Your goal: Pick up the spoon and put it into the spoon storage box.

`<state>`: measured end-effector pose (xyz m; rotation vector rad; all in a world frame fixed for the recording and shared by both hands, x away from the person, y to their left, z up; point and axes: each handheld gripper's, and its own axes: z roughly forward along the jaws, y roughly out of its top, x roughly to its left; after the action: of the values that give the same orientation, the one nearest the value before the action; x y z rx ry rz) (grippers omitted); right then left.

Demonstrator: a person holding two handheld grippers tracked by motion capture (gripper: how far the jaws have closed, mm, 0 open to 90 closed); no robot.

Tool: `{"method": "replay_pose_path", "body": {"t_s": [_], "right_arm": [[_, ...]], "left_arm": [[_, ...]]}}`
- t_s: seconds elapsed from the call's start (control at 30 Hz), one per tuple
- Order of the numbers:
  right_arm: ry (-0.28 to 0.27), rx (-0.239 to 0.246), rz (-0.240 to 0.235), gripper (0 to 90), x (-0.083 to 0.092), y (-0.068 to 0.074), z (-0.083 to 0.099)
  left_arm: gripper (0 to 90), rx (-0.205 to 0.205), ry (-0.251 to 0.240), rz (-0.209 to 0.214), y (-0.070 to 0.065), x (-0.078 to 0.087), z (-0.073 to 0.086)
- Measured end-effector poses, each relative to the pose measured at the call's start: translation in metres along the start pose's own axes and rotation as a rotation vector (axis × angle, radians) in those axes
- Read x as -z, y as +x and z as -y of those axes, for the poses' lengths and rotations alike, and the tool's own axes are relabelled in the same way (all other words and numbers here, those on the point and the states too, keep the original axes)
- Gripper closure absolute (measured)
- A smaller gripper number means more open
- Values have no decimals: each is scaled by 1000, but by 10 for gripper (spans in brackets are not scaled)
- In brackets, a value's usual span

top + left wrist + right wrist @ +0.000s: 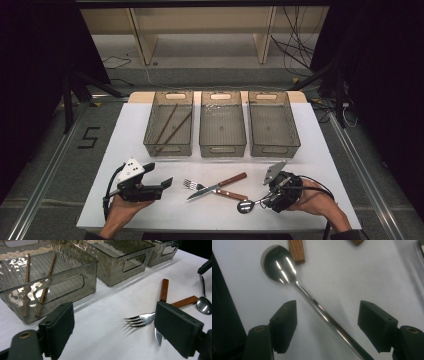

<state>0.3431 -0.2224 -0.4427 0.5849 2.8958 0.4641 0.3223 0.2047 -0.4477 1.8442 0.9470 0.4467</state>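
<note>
Right hand-held gripper (327,322) angled down, jaws straddling spoon (287,270).

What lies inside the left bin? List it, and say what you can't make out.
The left bin holds two brown chopsticks lying lengthwise on its floor, close together; the high view suggests they cross near the front. Nothing else shows through its clear walls. Reflections blur parts of the floor.

A lab: black curtains (30,60), floor cables (295,50).
</note>
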Motion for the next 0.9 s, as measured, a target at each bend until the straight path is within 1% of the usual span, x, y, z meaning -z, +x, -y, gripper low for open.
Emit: {"method": "replay_pose_path", "body": {"t_s": [0.07,0.1,0.13,0.17,0.2,0.3,0.33,0.37,0.43,0.47,0.6,0.63,0.67,0.7,0.77,0.8,0.87,0.9], "right_arm": [[15,38,-7,338,-3,-1,-2],[31,46,-11,346,-4,0,-3],[34,60,-8,354,-6,0,-4],[51,64,-8,363,-7,1,-6],[59,79,-12,372,-8,1,-7],[75,96,-13,410,-10,2,-9],[90,104,-13,428,-10,2,-10],[89,118,-14,446,-11,3,-10],[100,116,-8,473,-11,4,-12],[99,132,-6,488,-12,2,-13],[122,155,-20,546,-16,1,-15],[134,163,-26,563,-16,1,-15],[134,174,-29,576,-18,1,-15],[144,174,-33,591,-18,1,-16],[148,185,-39,611,-18,2,-17],[150,199,-43,627,-18,1,-17],[162,209,-47,653,-18,2,-19],[158,212,-47,665,-19,3,-19]], "left_arm": [[162,-1,1,-1,0,0,0],[162,0,0,0,0,0,0],[162,3,-2,1,0,0,0],[163,-1,2,1,0,0,0],[162,-4,7,2,0,0,0],[162,-7,7,2,0,0,0],[163,-6,8,2,0,0,0],[163,-5,8,3,0,0,0],[163,-10,9,3,0,-1,0],[163,-7,8,3,-1,0,0],[164,-7,8,3,0,0,0],[164,-7,8,3,0,0,0],[164,-7,8,3,0,0,0],[164,-7,8,3,0,0,0],[164,-10,9,4,0,-1,0],[164,-8,7,4,-1,-1,0],[164,-8,6,4,-1,-1,-1],[164,-8,6,4,-1,-1,-1]]}}
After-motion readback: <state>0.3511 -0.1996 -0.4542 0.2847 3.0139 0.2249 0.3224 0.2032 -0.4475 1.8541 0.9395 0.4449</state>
